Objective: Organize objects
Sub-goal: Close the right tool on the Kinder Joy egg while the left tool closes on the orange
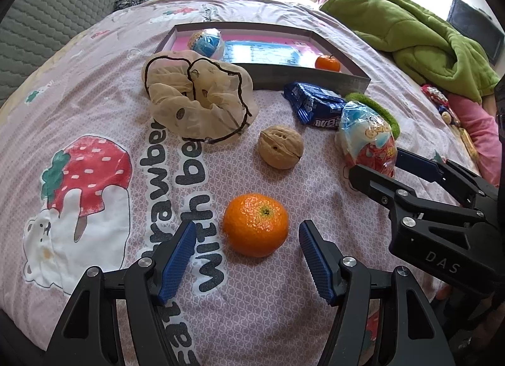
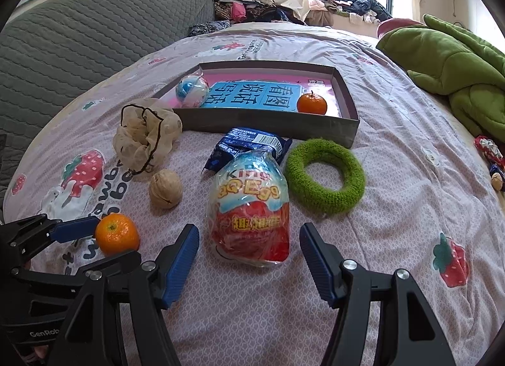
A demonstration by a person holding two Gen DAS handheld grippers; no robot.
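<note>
Left gripper [image 1: 247,258] spread wide around the near tangerine [image 1: 255,225] on the bed [image 1: 94,88], not touching. Right gripper [image 2: 249,260] also spread, flanking the wrapped egg [image 2: 249,208]. Walnut [image 1: 281,151] between them. Further back, gray tray [image 2: 347,131] holding a second tangerine [image 2: 311,104].

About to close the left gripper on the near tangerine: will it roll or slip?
The tangerine is round, so a nudge would probably roll it. Its glossy peel may slip slightly, though the left gripper has ribbed pads. Likely soft; squeeze gently.
</note>
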